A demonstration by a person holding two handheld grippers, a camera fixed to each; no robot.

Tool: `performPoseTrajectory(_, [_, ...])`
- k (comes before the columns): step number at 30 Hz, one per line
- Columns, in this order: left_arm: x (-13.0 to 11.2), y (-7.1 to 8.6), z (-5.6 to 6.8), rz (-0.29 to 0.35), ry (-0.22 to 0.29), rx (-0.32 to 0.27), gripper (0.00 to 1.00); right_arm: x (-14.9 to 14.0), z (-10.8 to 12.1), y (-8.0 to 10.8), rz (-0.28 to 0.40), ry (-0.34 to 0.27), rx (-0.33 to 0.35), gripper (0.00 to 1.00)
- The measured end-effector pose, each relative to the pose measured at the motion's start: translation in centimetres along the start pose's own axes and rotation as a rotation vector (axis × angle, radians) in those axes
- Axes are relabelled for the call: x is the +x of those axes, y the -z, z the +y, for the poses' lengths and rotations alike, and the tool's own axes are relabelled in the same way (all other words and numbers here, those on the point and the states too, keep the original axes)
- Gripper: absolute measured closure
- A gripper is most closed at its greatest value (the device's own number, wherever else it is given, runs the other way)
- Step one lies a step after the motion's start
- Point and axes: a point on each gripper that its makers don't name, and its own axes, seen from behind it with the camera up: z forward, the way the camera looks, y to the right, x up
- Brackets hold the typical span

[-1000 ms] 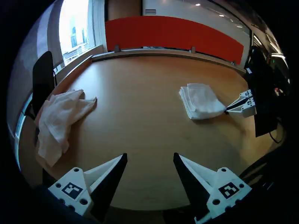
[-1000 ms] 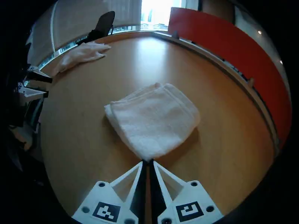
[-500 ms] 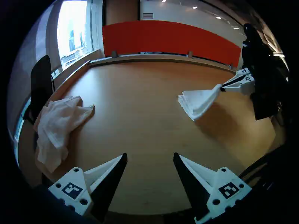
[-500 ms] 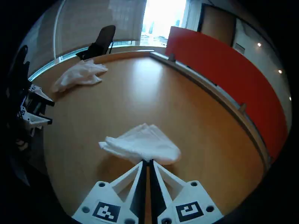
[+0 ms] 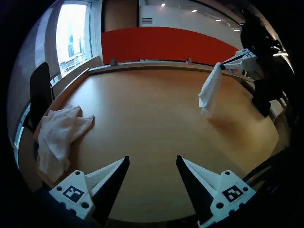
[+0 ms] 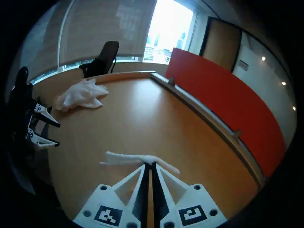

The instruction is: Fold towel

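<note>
Towel (image 5: 209, 89), folded, is now hanging clear above the surface (image 5: 144, 110) instead of lying on it; right tongs (image 6: 151, 166) are pinching its corner. Left tongs (image 5: 152, 157) are gaping, empty. Fold likely done; towel probably being moved aside.

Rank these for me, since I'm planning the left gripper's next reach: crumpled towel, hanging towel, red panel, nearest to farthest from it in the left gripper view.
1. The crumpled towel, lying on the table at the left.
2. The hanging towel, dangling from the right gripper at the right.
3. The red panel, along the table's far edge.
</note>
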Motion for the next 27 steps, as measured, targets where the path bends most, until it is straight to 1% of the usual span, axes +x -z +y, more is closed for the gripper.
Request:
performPoseTrajectory(11, [0.6,-0.1,0.8,0.014,-0.018,-0.022,0.09,-0.5,2.6,2.6,-0.011,0.003,-0.04,0.95])
performPoseTrajectory(20, [0.7,-0.2,0.9,0.013,-0.025,-0.028,0.09,-2.0,5.1,4.6,-0.021,-0.061,-0.062,0.96])
performPoseTrajectory(27, [0.8,-0.3,0.7,0.008,-0.029,-0.025,0.09,-4.3,7.8,6.6,-0.049,-0.092,-0.091,0.96])
